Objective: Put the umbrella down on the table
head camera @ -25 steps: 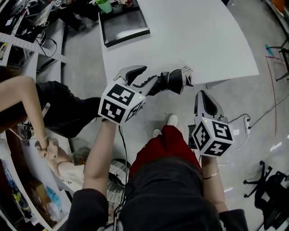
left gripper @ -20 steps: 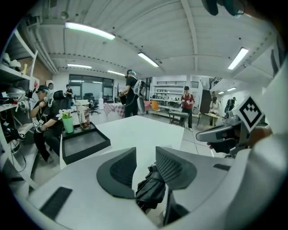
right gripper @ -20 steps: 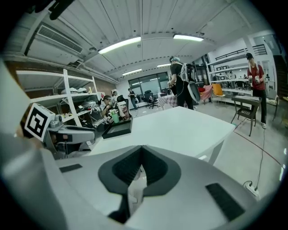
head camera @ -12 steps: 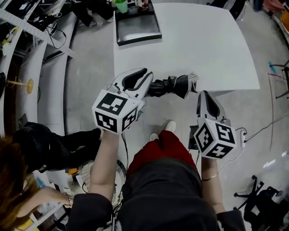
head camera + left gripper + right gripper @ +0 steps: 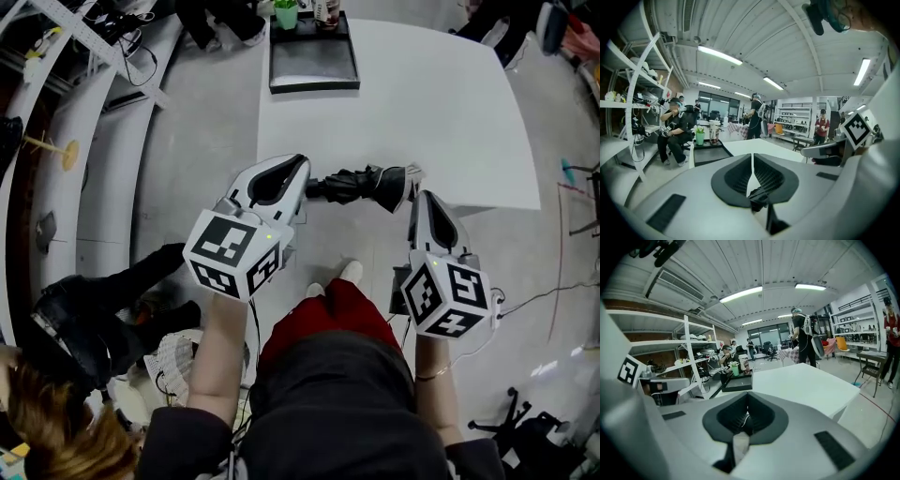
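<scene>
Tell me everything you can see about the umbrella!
The umbrella is black, folded shut into a crumpled cloth bundle, with a pale end at its right. It is held about level, crosswise by the white table's near edge. The left gripper's fingers are closing on one end; the right gripper grips the other.

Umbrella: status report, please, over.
Left hand-held gripper closing on umbrella, right hand-held gripper shut on its other end. Held level at table near edge. Tray far off, not in way.

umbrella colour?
The umbrella is black, with a pale right end; it shows best in the head view.
</scene>
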The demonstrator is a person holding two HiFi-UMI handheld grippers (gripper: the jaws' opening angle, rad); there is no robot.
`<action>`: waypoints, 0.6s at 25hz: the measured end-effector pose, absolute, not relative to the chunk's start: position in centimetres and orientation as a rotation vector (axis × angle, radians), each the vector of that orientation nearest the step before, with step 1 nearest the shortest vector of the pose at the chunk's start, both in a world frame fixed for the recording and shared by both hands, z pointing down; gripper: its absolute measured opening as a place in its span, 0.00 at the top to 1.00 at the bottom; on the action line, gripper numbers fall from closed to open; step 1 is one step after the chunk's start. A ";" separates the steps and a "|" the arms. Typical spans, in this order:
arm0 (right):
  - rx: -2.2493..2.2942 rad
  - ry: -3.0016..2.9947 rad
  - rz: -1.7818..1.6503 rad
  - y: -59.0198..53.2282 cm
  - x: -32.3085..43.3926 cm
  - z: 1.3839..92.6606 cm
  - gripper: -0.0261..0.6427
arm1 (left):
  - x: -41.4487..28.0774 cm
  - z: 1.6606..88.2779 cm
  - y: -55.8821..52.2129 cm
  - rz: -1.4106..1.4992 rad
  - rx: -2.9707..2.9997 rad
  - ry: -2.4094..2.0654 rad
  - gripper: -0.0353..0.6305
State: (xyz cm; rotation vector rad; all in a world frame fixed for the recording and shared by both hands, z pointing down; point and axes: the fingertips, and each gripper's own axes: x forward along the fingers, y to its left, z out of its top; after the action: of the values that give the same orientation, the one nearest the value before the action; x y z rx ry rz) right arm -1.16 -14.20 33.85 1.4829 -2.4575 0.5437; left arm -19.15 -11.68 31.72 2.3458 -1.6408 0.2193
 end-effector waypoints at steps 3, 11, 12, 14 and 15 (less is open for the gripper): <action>1.470 -2.482 0.524 -13.7 -1.9 33.0 0.93 | -19.5 31.1 -10.5 0.153 2.325 -1.658 0.93; 1.456 -2.532 0.492 -12.7 -3.0 31.5 0.93 | -21.0 30.0 -7.9 0.021 2.261 -1.743 0.93; 1.456 -2.536 0.489 -12.6 -3.1 31.4 0.93 | -21.3 29.9 -7.6 0.012 2.255 -1.760 0.93; 1.454 -2.547 0.479 -12.4 -3.3 31.1 0.93 | -21.8 29.7 -7.1 -0.007 2.241 -1.786 0.93; 1.451 -2.552 0.474 -12.3 -3.3 31.0 0.93 | -21.9 29.6 -6.9 -0.016 2.234 -1.796 0.93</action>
State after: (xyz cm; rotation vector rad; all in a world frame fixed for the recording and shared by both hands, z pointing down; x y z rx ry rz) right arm -3.34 -12.26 31.00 1.4509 -2.5523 0.4744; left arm -21.93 -6.92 29.56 2.2342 -1.7962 -0.0162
